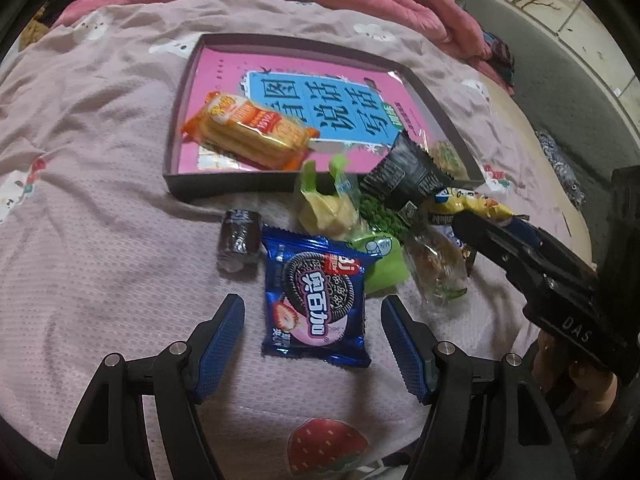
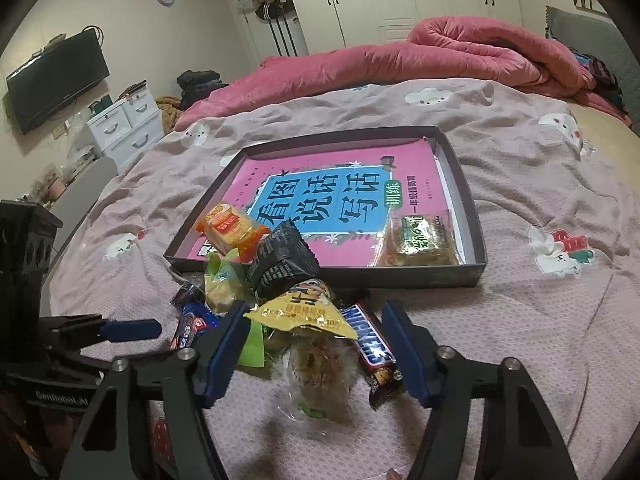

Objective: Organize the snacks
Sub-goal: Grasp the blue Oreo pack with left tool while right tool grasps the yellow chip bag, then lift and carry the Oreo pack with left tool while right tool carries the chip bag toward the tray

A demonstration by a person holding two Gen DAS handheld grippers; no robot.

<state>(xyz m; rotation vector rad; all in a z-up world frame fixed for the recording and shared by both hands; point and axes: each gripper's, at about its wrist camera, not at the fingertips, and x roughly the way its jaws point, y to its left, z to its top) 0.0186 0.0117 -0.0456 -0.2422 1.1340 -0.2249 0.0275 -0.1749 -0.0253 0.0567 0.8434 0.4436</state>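
A blue Oreo packet (image 1: 316, 300) lies flat on the bedspread between the pads of my left gripper (image 1: 314, 332), which is open and not touching it. My right gripper (image 2: 318, 344) is open over the snack pile, straddling a yellow packet (image 2: 304, 312), a clear-wrapped snack (image 2: 324, 372) and a Snickers bar (image 2: 372, 348). The dark tray (image 2: 472, 216), lined with a pink book, holds an orange cracker pack (image 1: 248, 132) and a green-labelled pack (image 2: 420, 236). A black packet (image 2: 280, 264) leans on the tray's near wall.
A small brown wrapped candy (image 1: 238, 236) lies left of the Oreo packet. Green and pale-yellow wrappers (image 1: 328, 208) sit in the pile. A rolled pink quilt (image 2: 460, 52) lies behind the tray. White drawers (image 2: 124, 128) and a wall television (image 2: 56, 80) stand beyond the bed's left edge.
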